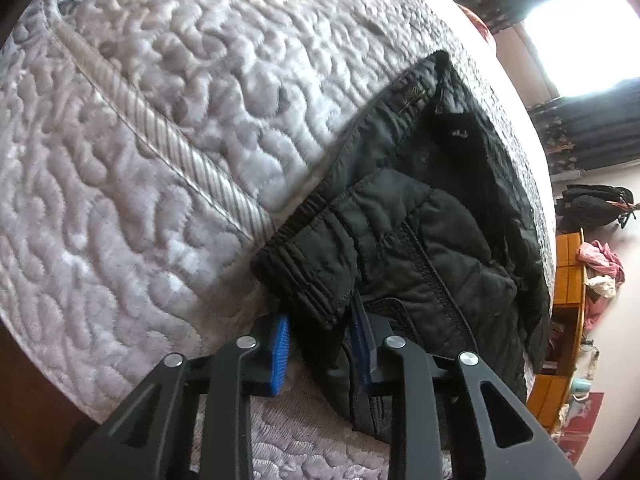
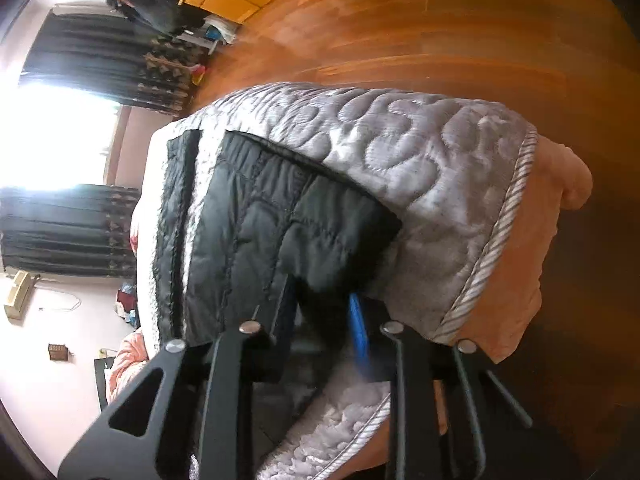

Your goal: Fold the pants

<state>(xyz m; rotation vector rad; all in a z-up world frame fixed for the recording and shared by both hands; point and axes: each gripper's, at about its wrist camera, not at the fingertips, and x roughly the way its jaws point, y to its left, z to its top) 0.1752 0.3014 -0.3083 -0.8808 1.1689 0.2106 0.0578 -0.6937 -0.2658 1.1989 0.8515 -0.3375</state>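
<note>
Gripping one pants, two grippers

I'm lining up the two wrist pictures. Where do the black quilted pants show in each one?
Left wrist view: the pants run from right of centre down to the bottom middle, waistband corner between the left gripper jaws.
Right wrist view: the pants lie left of centre, their near edge between the right gripper jaws.
Shared landmark: the grey quilted bedspread under them.
</note>
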